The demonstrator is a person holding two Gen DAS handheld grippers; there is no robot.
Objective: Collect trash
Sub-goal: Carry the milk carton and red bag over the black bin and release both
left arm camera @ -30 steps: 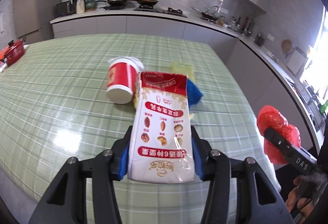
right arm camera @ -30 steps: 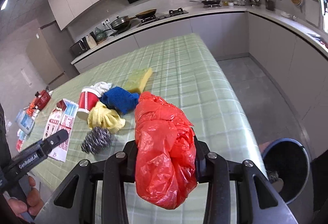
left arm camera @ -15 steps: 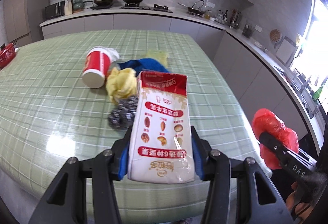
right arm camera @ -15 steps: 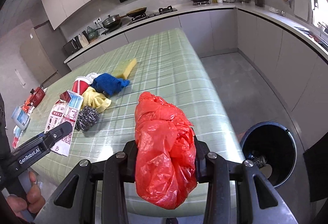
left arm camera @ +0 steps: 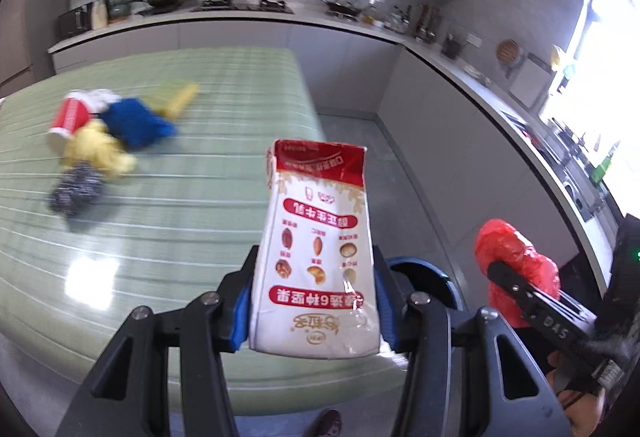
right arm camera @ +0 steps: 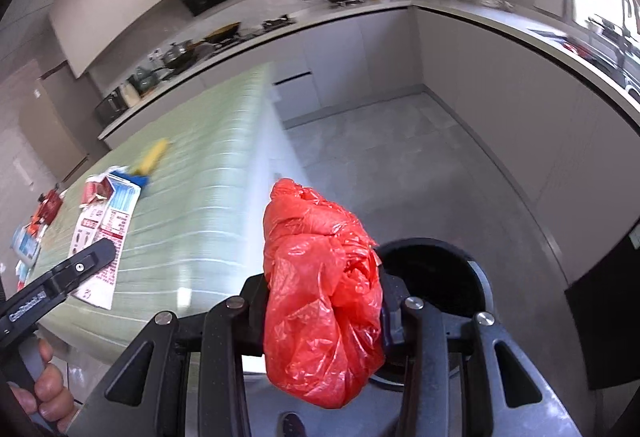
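Trash fills both grippers. Left gripper (left arm camera: 316, 301) pinches a white-and-red milk carton (left arm camera: 318, 257) by its lower sides between blue pads, the carton standing upright with its print upside down in the left wrist view. Right gripper (right arm camera: 322, 301) is clamped on a crumpled red plastic bag (right arm camera: 320, 293), which bulges above and below the fingers.

A dark round trash bin (right arm camera: 444, 277) stands on the grey floor just beyond the right gripper, partly hidden by the bag; in the left wrist view only a slice of its rim shows behind the carton, to its right. In that view the red bag also shows at right, held in the other gripper.

The counter (left arm camera: 192, 205), covered in a green checked cloth, lies to the left in both views. On its far left part sit a red paper cup (left arm camera: 68, 117) on its side, a blue cloth (left arm camera: 134, 123), a yellow cloth (left arm camera: 96, 153), a steel scourer (left arm camera: 76, 189) and a yellow sponge (left arm camera: 176, 99), bunched close together and blurred. A hand (right arm camera: 48, 393) grips the left tool's handle at the lower left of the right wrist view.
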